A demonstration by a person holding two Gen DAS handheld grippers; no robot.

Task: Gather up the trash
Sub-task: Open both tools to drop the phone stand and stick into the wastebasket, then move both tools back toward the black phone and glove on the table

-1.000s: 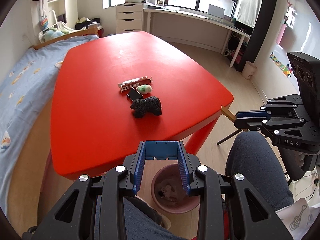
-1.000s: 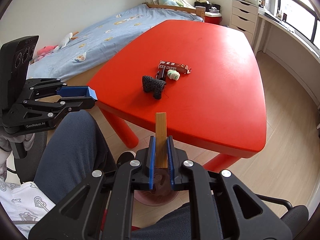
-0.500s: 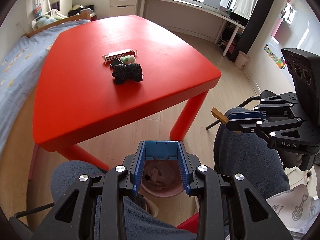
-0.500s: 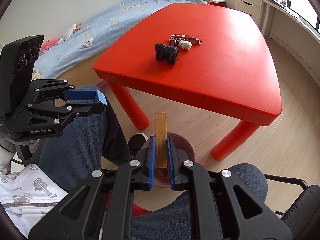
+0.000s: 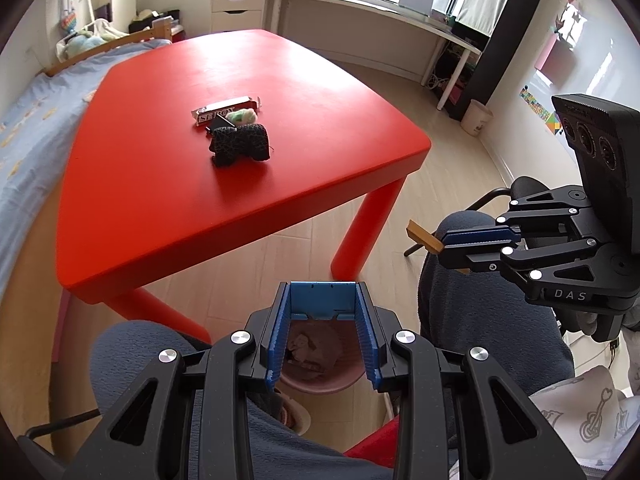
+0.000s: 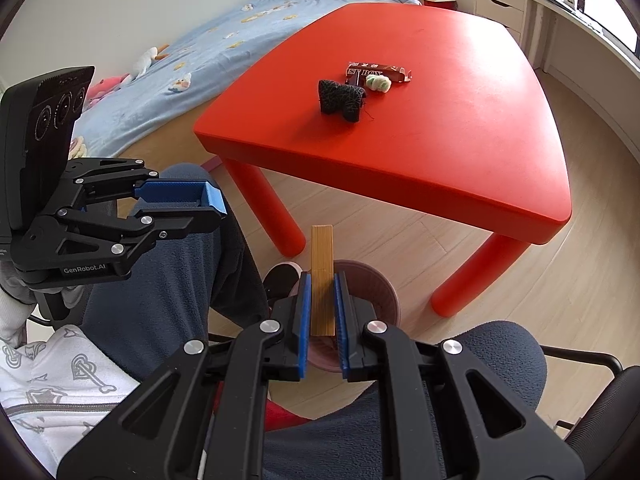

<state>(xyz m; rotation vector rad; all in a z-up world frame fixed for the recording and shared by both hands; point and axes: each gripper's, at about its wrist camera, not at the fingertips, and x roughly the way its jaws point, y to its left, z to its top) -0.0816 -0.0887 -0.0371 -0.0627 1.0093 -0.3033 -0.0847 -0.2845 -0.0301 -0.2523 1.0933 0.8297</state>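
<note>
My right gripper is shut on a flat wooden stick and holds it above a pink trash bin on the floor. The stick and right gripper also show in the left wrist view. My left gripper is open and empty, over the same bin, which holds crumpled paper. On the red table lie a black crumpled object, a brown snack wrapper and a small green-white wad.
The person's knees in dark trousers flank the bin. A bed with a blue sheet lies beyond the table. White drawers, a long desk under the windows and a small white bin stand at the back.
Both grippers have pulled back and down from the table toward the pink bin. The right gripper still holds the wooden stick. The left stays open.
</note>
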